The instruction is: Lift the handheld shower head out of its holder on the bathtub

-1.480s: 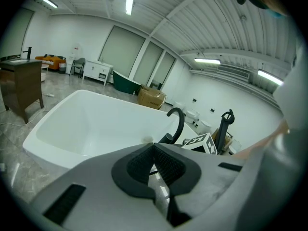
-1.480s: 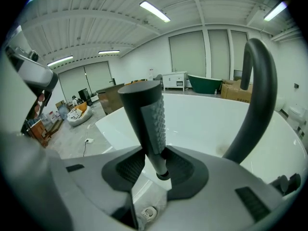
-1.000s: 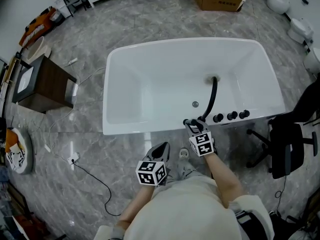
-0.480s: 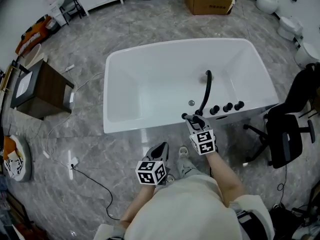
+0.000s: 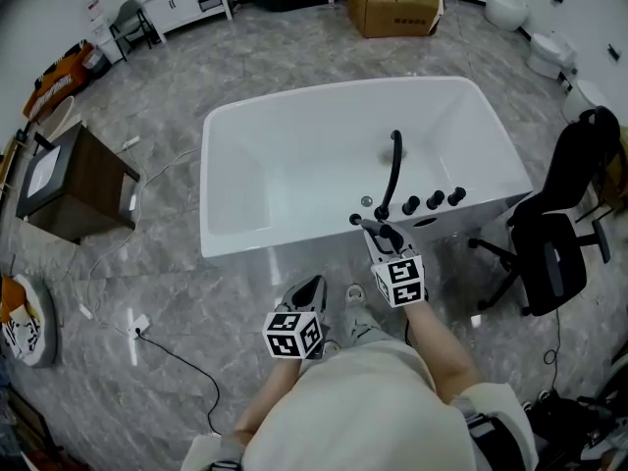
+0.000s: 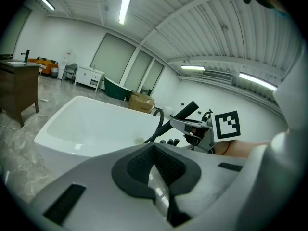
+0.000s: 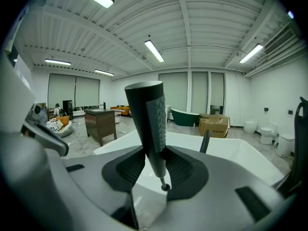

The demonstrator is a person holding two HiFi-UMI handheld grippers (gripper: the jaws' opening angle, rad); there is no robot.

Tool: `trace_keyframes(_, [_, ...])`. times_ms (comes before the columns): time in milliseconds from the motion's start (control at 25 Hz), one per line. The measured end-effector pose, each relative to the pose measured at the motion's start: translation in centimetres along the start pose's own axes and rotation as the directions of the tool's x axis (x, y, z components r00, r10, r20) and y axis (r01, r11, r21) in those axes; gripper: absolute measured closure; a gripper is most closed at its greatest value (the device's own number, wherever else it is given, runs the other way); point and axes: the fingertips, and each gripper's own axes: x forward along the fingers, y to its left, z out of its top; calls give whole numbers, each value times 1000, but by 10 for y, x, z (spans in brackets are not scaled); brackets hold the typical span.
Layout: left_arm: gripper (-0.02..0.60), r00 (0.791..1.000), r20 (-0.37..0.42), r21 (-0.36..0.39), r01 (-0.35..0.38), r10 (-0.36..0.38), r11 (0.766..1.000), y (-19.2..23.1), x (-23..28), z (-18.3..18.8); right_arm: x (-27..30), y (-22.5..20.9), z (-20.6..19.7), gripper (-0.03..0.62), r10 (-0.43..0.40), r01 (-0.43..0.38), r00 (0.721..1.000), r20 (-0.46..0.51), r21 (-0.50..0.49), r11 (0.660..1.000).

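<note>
The right gripper [image 7: 153, 170] is clamped on the shower head [image 7: 148, 119]. Both pads press the black stick near its lower end. It stands nearly upright between them, leaning a little left, and its small bottom fitting hangs free below the pads.

In the head view this gripper holds the stick over the near rim of the tub [image 5: 285, 237], just left of three black knobs [image 5: 433, 200]. It is also close in front of the black spout [image 5: 393, 170], which arches up from the rim over the basin. The spout and knobs are the nearest things to the held stick. The holder cannot be made out in any view.

The left gripper [image 6: 154, 150] has its jaws together with nothing between them. It hangs back from the tub, over the floor [image 5: 147, 263], by the person's shoes [image 5: 359, 298] and left of the right gripper.

A black chair [image 5: 554, 253] stands near the tub's right end. A wooden cabinet [image 5: 74, 180] sits well off to the left, and a thin cable [image 5: 177, 346] trails across the marble floor on that side. Beyond the tub's far side are a cardboard box [image 5: 395, 8] and, further right, white toilets [image 5: 545, 52].
</note>
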Motion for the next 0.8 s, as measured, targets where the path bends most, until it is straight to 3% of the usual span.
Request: trace_keyframes(800, [561,998,50,14,-35,34,999,-15,-65,-32,-119,31,67,451,-64,63,974,215,13,998])
